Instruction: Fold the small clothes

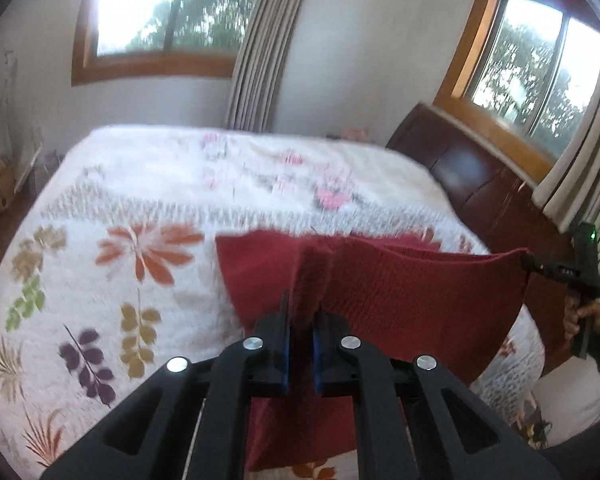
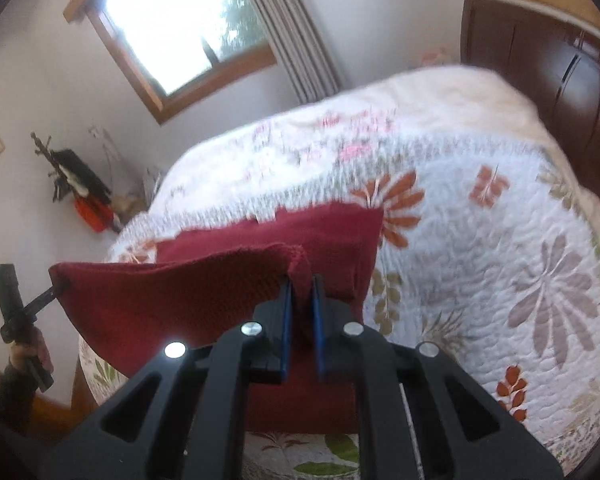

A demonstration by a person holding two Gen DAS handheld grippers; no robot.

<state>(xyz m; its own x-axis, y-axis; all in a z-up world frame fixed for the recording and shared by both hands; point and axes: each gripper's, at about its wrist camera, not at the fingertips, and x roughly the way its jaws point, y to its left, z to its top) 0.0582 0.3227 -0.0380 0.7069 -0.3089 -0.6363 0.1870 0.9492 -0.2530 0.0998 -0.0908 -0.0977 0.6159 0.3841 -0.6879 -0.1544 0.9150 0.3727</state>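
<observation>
Left wrist view: left claw (image 1: 300, 320) and right claw (image 1: 534, 262) each pinch a cloth (image 1: 400, 292) corner. Between them it sags, looking soft and light; edges seem easiest to grasp.

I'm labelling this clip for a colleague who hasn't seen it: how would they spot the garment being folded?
Find the bed with the floral quilt. Above its near edge, the dark red knit garment hangs stretched between the left gripper and right gripper. It is the only plain red cloth there.
</observation>
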